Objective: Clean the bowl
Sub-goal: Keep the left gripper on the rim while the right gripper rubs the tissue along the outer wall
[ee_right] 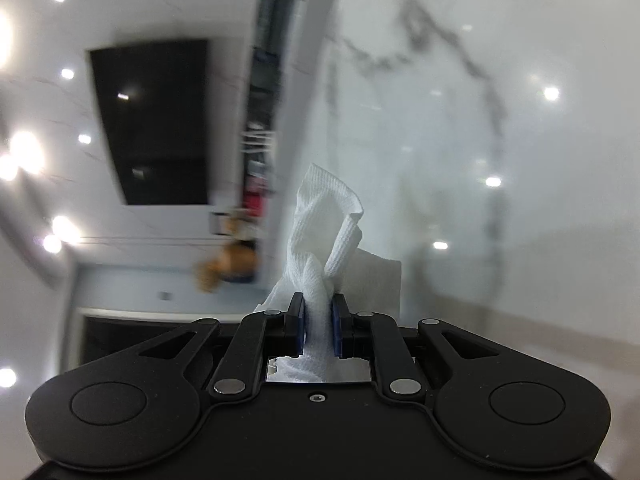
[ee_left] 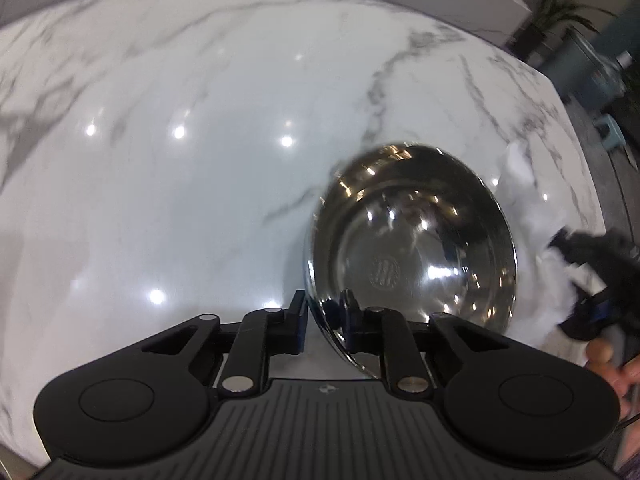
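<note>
Nearest, the left gripper (ee_left: 324, 320) has its jaws clamped on the near rim of the steel bowl (ee_left: 412, 240), which is tipped up on edge over the white marble counter (ee_left: 180, 180). Just right of the bowl, the right gripper (ee_right: 319, 328) has its jaws pinched on a crumpled white paper towel (ee_right: 324, 232). Farther off, a potted plant (ee_left: 560, 12) stands beyond the counter's far right corner.
</note>
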### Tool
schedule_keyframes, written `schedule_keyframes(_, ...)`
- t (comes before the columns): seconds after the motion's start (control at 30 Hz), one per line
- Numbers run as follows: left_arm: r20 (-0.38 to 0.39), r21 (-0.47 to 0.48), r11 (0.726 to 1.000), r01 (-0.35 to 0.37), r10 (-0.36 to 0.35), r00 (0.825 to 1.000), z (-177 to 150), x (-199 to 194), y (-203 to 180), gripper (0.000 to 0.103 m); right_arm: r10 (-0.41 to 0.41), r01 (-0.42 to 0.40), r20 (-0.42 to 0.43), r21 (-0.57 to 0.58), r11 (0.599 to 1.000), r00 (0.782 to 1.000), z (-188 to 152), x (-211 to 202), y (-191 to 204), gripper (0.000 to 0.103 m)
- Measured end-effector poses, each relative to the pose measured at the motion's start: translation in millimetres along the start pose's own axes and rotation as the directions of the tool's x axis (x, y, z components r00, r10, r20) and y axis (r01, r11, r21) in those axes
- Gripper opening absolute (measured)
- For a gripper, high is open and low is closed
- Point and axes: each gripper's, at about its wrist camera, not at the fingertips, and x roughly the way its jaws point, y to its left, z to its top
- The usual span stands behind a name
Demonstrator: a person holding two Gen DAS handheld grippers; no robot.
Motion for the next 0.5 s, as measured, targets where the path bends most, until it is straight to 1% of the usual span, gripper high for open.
schedule_keyframes(0.07, -0.005, 0.022, 1.000, 0.011, -0.011, 1.000, 1, 1, -1, 0.013, -0.001, 0.001, -0.017, -0.010, 1.000, 1.000, -1, 1, 1, 0.012)
schedule_keyframes(0.1, -0.006, 0.023, 1.000, 0.013, -0.013, 1.000, 1, 1, -1, 0.013, -0.015, 0.014, -0.019, -0.011, 1.000, 1.000, -1, 2, 1, 0.012)
schedule_keyframes(0.37, -0.005, 0.001, 1.000, 0.008, -0.008, 1.000, 3, 4, 0, 0.013, -0.041, 0.042, -0.022, 0.040, 0.998, 0.999, 0, 6, -7, 0.012)
schedule_keyframes(0.5, 0.000, -0.004, 1.000, 0.005, -0.005, 1.000, 4, 5, 1, 0.014, -0.154, 0.154, -0.029, 0.012, 0.988, 0.988, -3, 13, -4, 0.012)
